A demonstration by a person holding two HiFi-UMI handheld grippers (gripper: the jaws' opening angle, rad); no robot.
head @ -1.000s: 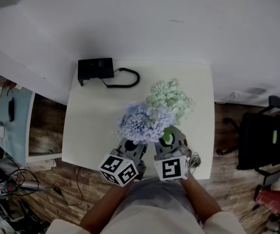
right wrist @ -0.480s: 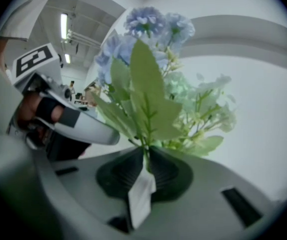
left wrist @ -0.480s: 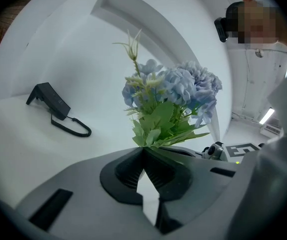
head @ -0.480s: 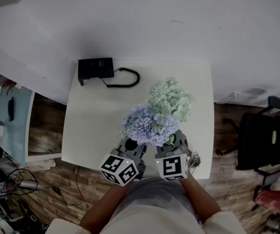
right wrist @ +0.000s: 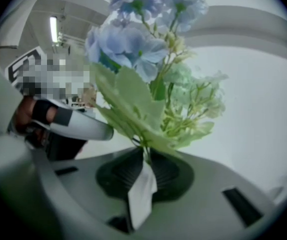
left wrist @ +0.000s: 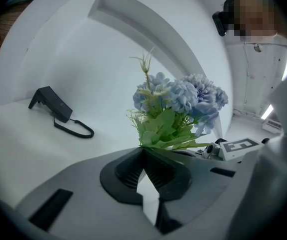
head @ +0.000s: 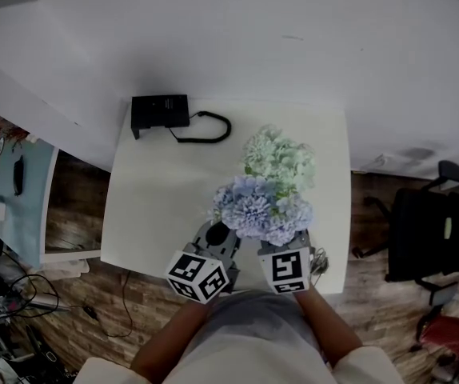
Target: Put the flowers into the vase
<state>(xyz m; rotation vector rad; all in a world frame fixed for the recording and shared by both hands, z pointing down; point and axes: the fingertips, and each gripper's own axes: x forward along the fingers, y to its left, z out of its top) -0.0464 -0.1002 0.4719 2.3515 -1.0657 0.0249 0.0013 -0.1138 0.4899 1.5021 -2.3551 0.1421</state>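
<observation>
Black box (head: 160, 112) with cord back-left on white table (head: 145, 214). Left gripper (head: 216, 234): jaws together, empty. Right gripper (right wrist: 146, 151) clamped on stem of blue flower bunch (head: 261, 210), upright over table's near edge, touching pale green bunch (head: 279, 157) behind.

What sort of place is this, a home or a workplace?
Probably an office or lab workspace: a plain white table against a bare wall, a black office chair on a wooden floor, and loose cables at the left.
</observation>
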